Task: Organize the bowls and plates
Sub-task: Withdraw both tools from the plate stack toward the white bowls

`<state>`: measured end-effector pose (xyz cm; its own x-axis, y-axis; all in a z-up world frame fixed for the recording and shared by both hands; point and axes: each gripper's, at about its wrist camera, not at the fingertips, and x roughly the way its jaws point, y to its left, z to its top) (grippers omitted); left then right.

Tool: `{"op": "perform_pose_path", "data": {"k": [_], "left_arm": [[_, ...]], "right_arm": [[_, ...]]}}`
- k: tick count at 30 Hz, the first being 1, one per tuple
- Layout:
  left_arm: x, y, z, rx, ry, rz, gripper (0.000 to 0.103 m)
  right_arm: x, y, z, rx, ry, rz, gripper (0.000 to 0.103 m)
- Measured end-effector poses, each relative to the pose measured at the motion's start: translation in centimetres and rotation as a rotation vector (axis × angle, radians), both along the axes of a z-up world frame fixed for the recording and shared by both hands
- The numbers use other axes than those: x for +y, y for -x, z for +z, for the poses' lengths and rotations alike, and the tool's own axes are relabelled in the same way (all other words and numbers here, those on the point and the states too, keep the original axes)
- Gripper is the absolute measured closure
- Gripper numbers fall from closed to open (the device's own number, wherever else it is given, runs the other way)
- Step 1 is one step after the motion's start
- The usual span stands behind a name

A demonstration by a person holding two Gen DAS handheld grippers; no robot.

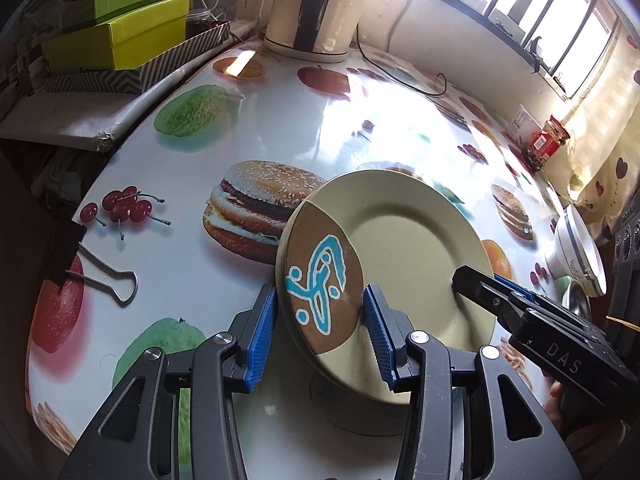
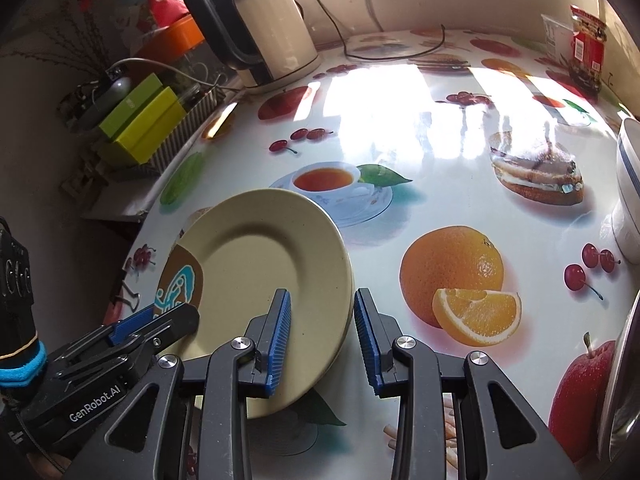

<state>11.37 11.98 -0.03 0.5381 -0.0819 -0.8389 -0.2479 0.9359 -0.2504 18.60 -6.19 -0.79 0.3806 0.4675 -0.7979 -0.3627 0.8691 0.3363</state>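
Observation:
A cream plate [image 1: 404, 248] with a brown patch and a blue figure is tilted above the table. Its left rim sits between the blue pads of my left gripper [image 1: 320, 332], which are apart around it. Its right rim sits between the pads of my right gripper [image 2: 322, 340], which also stand apart; that gripper shows in the left wrist view [image 1: 476, 280] reaching over the plate. The plate shows in the right wrist view [image 2: 256, 272]. A white bowl [image 1: 580, 252] with a blue stripe stands at the far right, also in the right wrist view [image 2: 628, 184].
The table [image 2: 420, 208] has a glossy fruit-and-burger print. A cream kettle [image 1: 316, 4] stands at the back with its cord. Green boxes [image 1: 120, 28] sit at the left, a red jar [image 2: 586, 48] at the back right. A binder clip [image 1: 108, 280] lies near the left edge. A metal bowl rim [image 2: 624, 380] shows at the right.

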Motion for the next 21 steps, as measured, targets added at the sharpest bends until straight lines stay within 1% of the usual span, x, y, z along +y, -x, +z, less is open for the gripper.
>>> {"op": "perform_pose_path", "data": {"k": [8,10,11,12,16,18,21], "left_arm": [[0.2,-0.5,0.0,0.009,0.011,-0.011,0.058],[0.3,-0.4,0.2,0.005,0.012,-0.013,0.058],[0.3,-0.3,0.4,0.0,0.011,-0.014,0.058],[0.4,-0.2,0.6,-0.003,0.012,-0.011,0.058],[0.2,0.4,1.8,-0.024,0.0,0.003,0.058],[-0.6,0.6,2.7,-0.046,-0.017,-0.014,0.058],[-2.3,0.4,4.1,-0.075,0.008,-0.061,0.058]], "right_arm": [[0.2,-0.6,0.0,0.008,0.005,-0.004,0.07],[0.0,-0.6,0.0,0.01,0.015,-0.013,0.066],[-0.1,-0.6,0.1,0.004,0.028,-0.022,0.061],[-0.3,-0.5,0.1,-0.003,0.033,-0.026,0.059],[-1.7,0.1,0.8,-0.014,0.02,-0.042,0.059],[-2.9,0.5,1.6,-0.027,0.005,-0.06,0.058],[-5.2,1.2,2.9,-0.052,-0.004,-0.093,0.057]]}}
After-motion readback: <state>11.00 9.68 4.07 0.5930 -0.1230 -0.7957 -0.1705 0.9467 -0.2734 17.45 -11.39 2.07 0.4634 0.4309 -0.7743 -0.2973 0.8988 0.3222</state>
